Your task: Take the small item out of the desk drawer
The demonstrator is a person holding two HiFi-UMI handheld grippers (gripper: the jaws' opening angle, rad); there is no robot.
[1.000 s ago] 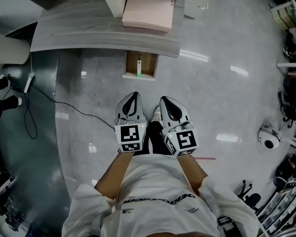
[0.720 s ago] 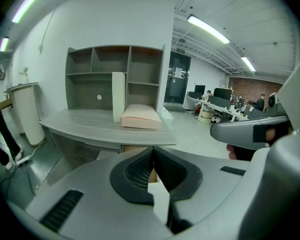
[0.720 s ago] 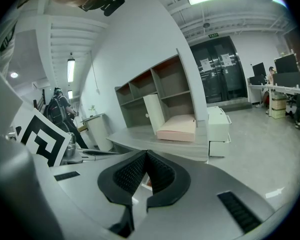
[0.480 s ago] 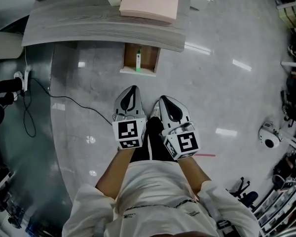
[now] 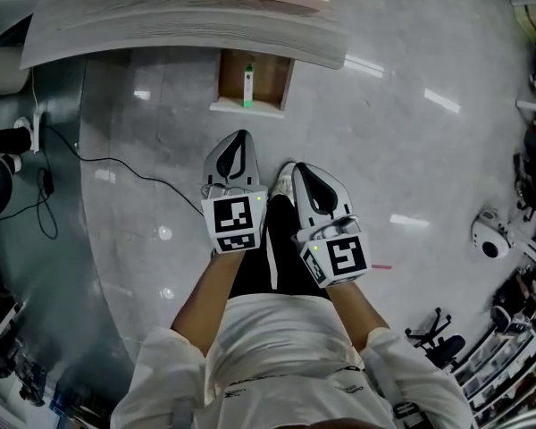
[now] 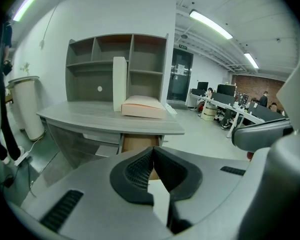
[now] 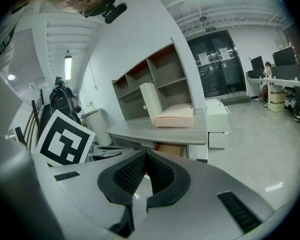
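The drawer (image 5: 268, 79) stands pulled out from under the tabletop (image 5: 161, 25), so that part looks done. The small item (image 5: 247, 88), a slim white-and-green piece, lies inside the drawer near its middle, untouched. My left tongs (image 5: 242, 138) and right tongs (image 5: 300, 166) hang side by side on my side of the drawer, well apart from it, each with jaws together and nothing between them. As I judge it, nearly all the work remains: reach to the drawer, open one pair, clamp the item and lift it out.
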